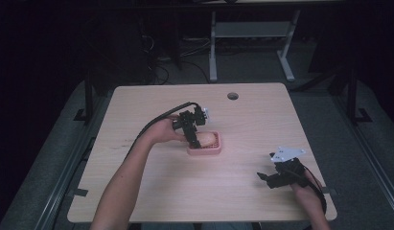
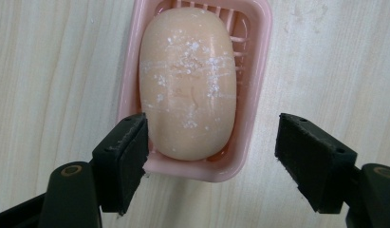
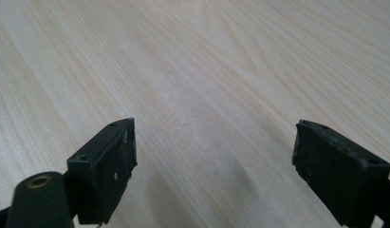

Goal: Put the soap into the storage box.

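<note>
A peach-coloured bar of soap (image 2: 189, 80) lies in a pink soap dish (image 2: 253, 95) on the wooden table. In the high view the soap (image 1: 207, 139) and dish (image 1: 210, 151) sit near the table's middle. My left gripper (image 2: 211, 147) hangs open just above the near end of the dish, its jaws spread wider than the soap, one pad (image 2: 128, 152) close beside the soap. In the high view the left gripper (image 1: 193, 138) points down at the dish. My right gripper (image 1: 267, 177) rests low at the front right, open, with bare wood between its fingertips (image 3: 214, 156).
The light wooden table (image 1: 151, 187) has a round cable hole (image 1: 232, 96) near its far edge. Behind the table stand a white desk frame (image 1: 252, 33) and cables on a dark floor.
</note>
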`<state>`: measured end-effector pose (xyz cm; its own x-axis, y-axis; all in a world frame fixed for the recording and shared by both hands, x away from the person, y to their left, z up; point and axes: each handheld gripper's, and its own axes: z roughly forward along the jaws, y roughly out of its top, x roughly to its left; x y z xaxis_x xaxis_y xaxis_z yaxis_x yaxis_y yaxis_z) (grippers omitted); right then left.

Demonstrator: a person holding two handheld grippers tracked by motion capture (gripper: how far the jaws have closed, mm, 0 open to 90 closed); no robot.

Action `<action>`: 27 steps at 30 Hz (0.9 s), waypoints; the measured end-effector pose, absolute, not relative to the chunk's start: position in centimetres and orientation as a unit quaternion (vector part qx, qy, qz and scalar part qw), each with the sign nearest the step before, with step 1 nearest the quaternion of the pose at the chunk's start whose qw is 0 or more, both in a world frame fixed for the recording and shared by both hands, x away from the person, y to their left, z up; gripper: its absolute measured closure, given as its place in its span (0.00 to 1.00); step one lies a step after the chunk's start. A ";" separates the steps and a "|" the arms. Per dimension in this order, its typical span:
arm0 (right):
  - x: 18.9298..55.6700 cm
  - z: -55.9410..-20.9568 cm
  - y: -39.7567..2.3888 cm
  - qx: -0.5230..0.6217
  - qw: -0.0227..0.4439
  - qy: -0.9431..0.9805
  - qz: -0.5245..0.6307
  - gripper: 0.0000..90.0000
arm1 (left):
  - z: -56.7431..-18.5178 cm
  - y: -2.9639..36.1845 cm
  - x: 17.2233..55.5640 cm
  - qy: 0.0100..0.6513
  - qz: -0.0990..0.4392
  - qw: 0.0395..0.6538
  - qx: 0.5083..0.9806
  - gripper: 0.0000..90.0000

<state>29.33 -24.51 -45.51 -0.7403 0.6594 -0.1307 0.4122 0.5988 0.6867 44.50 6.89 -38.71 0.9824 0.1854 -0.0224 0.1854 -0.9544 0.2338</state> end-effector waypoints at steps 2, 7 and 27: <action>29.3 -45.6 -24.5 0.309 0.189 0.873 0.326 0.16 | -38.7 7.1 44.4 0.099 -0.001 0.128 0.987 0.29; 29.3 -45.6 -24.5 0.308 0.188 0.873 0.327 0.16 | -38.8 7.6 44.1 0.103 0.000 0.132 0.986 0.29; 29.3 -45.7 -24.6 0.307 0.187 0.873 0.329 0.16 | -38.4 8.3 42.8 0.097 0.001 0.143 0.985 0.29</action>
